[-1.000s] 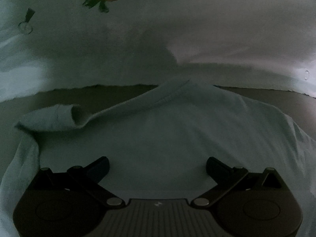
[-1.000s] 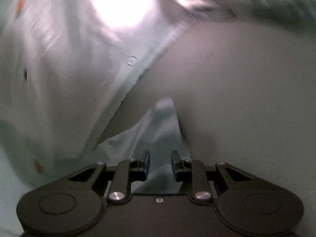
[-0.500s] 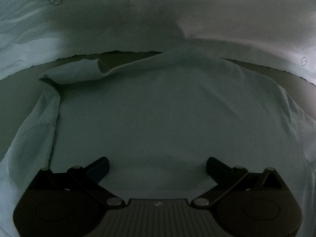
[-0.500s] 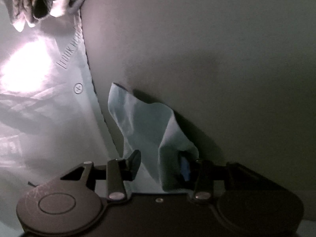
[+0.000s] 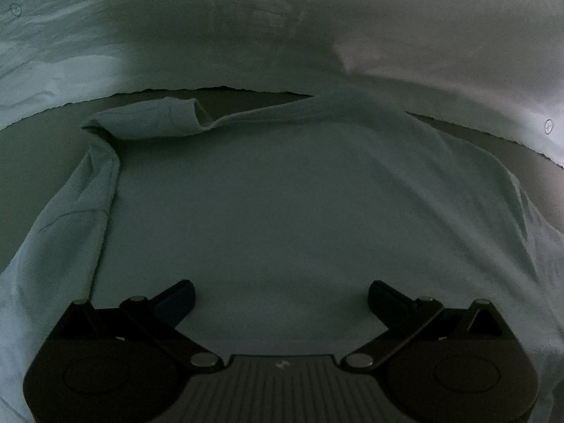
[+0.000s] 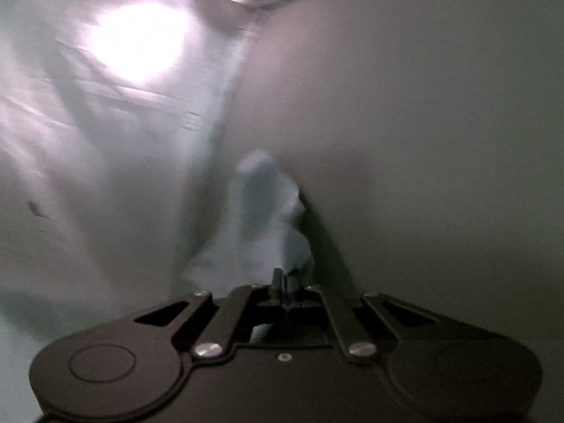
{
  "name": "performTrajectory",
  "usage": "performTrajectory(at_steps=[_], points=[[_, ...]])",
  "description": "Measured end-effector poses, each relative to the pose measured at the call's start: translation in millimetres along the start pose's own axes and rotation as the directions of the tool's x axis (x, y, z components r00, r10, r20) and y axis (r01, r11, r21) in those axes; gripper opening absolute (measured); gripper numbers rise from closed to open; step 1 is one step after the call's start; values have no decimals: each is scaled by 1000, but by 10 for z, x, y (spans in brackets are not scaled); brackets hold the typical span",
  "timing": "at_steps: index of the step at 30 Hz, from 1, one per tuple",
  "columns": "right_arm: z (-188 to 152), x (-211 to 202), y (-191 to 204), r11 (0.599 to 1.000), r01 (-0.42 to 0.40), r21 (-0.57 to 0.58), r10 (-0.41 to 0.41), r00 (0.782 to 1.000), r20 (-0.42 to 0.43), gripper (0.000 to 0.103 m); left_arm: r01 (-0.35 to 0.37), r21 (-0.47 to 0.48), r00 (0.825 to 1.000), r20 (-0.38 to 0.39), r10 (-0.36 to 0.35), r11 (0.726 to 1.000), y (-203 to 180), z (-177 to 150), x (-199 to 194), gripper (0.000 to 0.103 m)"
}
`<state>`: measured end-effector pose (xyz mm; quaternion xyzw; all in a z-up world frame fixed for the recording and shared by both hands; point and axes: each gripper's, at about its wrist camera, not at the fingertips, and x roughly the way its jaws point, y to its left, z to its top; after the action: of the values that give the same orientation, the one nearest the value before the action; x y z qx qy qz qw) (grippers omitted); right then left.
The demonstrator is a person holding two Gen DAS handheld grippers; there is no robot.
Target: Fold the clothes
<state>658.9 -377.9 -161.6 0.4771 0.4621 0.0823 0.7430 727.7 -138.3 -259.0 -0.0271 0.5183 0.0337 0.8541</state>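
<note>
Across the grey tabletop (image 5: 31, 162) lies the pale blue cotton T-shirt (image 5: 299, 204), spread under my wide-open, empty left tongs (image 5: 281, 294). My right tongs (image 6: 283, 280) are clamped on its bunched corner (image 6: 268, 211). I'd carry that corner low and taut, so the fold lands straight.

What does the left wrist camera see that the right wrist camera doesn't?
Only the left wrist view shows the whole pale blue cotton shirt spread flat, its rolled sleeve, and the open left tool above it. Only the right wrist view shows the shut right tool pinching a bunched corner and a bright glare. Both show the shirt, grey table and pale printed sheet.
</note>
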Motion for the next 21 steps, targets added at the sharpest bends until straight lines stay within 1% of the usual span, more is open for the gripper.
performTrajectory(at_steps=[3,5,8,9,11,12,13,14,15,16,17,18,19,20,21], points=[[-36,-21,-12,1000,30,-3,-30,999,-14,2,-8,14,1000,-3,8,1000,-18,-10,-1,103],[20,37,49,997,61,-39,-61,998,-16,4,-7,15,1000,-3,7,1000,-8,-16,1,103],[59,83,110,991,89,-100,-92,996,-20,3,3,-19,1000,-12,-3,1000,45,-27,-34,103],[58,93,150,987,98,-127,-101,995,-20,6,8,-34,1000,-16,-8,999,72,-31,-53,103],[50,60,247,967,132,-220,-137,991,-6,15,19,-77,1000,-18,-20,997,178,-59,-132,103],[36,16,295,946,159,-284,-161,987,18,28,15,-94,1000,-20,-17,995,243,-86,-178,103],[-5,-27,379,910,192,-367,-185,981,53,44,9,-110,1000,-19,-11,994,317,-124,-231,103],[-53,-63,466,863,224,-452,-205,974,92,48,1,-126,1000,-18,-3,992,412,-176,-293,103],[-113,-96,535,805,250,-539,-217,968,124,50,-6,-142,1000,-18,3,990,498,-232,-351,103],[-184,-125,585,734,267,-624,-224,963,149,55,-13,-159,1000,-19,11,987,596,-304,-416,103],[-255,-155,636,655,283,-701,-228,958,174,59,-24,-175,1000,-20,20,984,702,-387,-489,103],[-334,-180,672,585,289,-758,-228,955,189,70,-37,-185,999,-22,33,982,786,-462,-553,103],[-420,-201,694,528,287,-799,-227,955,193,79,-51,-193,999,-24,47,980,873,-544,-623,103],[-506,-222,717,468,283,-837,-225,954,197,82,-70,-197,997,-24,67,978,973,-648,-706,103],[-589,-245,727,428,270,-862,-217,957,192,86,-89,-199,996,-23,86,976,1062,-742,-782,103]])
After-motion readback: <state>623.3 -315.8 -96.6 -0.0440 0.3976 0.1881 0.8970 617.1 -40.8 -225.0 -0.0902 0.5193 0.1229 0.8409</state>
